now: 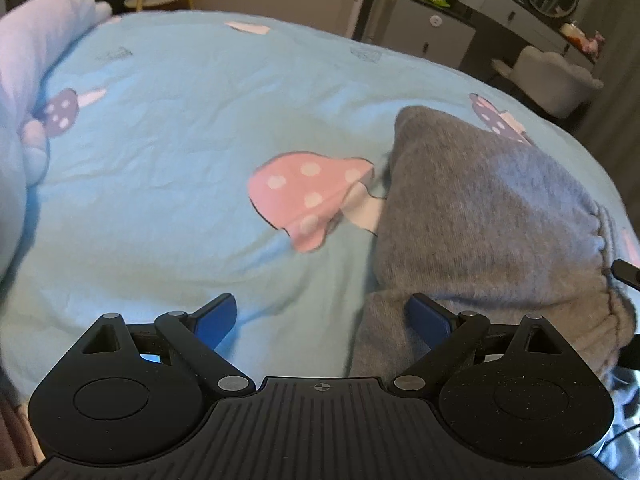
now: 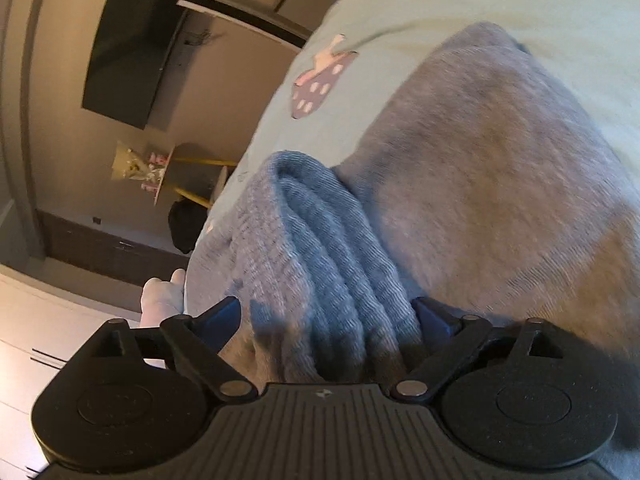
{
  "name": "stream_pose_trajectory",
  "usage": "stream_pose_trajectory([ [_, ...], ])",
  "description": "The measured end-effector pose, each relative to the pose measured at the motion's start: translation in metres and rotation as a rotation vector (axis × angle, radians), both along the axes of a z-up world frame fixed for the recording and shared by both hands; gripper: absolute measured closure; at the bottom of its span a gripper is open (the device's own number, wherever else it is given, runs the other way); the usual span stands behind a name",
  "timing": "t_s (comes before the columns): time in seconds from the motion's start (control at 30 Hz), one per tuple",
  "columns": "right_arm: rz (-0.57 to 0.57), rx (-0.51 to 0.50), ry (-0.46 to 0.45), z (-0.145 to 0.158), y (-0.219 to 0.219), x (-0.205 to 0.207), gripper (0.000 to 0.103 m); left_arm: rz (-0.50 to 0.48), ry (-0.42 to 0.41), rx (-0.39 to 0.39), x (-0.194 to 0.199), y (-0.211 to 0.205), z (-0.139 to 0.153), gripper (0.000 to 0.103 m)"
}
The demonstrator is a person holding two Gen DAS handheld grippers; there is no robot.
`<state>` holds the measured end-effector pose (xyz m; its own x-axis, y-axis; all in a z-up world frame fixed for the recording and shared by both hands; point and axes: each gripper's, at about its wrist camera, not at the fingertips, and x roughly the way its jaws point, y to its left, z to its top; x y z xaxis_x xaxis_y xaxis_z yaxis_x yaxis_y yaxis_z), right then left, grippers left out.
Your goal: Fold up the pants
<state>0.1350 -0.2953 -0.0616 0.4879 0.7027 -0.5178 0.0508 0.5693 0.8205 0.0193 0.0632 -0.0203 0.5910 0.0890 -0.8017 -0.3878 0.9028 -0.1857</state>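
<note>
1. In the left wrist view, the left gripper [image 1: 320, 316] is seen with its jaws spread wide and nothing between them; its right finger [image 1: 430, 318] lies over the edge of the grey pants [image 1: 492, 216].
2. In the right wrist view, the right gripper [image 2: 326, 320] is seen with its jaws wide apart around a thick folded bundle of the pants [image 2: 320, 256]; whether the pads press on the fabric cannot be told.
3. The pants are shown lying folded on the bed [image 1: 168, 152], on a blue mushroom-print cover.
4. Only the left view shows a pink mushroom print [image 1: 308, 192], partly covered by the pants.
5. Only the right view shows a dark screen [image 2: 128, 52] on the wall.
6. Far objects on the dresser [image 1: 504, 4] are too small to be made out.
</note>
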Motion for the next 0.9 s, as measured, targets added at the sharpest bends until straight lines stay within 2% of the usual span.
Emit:
stream_pose_trajectory([
  [0.07,0.014,-0.028,-0.022,0.001,0.0,-0.001,0.038,0.008,0.001,0.014,0.001,0.0,0.0,0.006],
  [0.1,0.021,-0.024,-0.032,0.001,-0.001,-0.004,0.044,0.012,0.008,0.009,0.002,0.002,-0.001,0.006],
  [0.17,0.039,0.004,-0.045,0.0,-0.006,-0.008,0.046,0.033,0.01,0.004,0.002,0.005,-0.003,0.006],
  [0.37,0.046,0.041,-0.021,-0.006,0.001,0.003,0.031,0.071,0.03,-0.029,0.006,0.014,-0.011,0.006],
  [0.43,0.04,0.021,-0.02,-0.004,0.008,0.004,0.031,0.076,0.034,-0.027,0.007,0.015,-0.012,0.006],
  [0.47,0.036,-0.005,-0.026,0.0,0.012,0.003,0.033,0.078,0.036,-0.026,0.008,0.015,-0.012,0.006],
  [0.5,0.034,-0.045,-0.038,0.006,0.015,0.0,0.048,0.079,0.037,-0.021,0.008,0.015,-0.012,0.006],
  [0.6,0.032,-0.148,-0.094,0.026,0.025,-0.014,0.061,0.085,0.044,-0.007,0.006,0.014,-0.011,0.006],
  [0.7,0.027,-0.253,-0.168,0.054,0.033,-0.028,0.064,0.097,0.047,-0.003,0.004,0.016,-0.01,0.006],
  [0.9,-0.001,-0.337,-0.305,0.113,0.037,-0.053,0.065,0.112,0.031,-0.005,-0.004,0.02,-0.004,0.006],
])
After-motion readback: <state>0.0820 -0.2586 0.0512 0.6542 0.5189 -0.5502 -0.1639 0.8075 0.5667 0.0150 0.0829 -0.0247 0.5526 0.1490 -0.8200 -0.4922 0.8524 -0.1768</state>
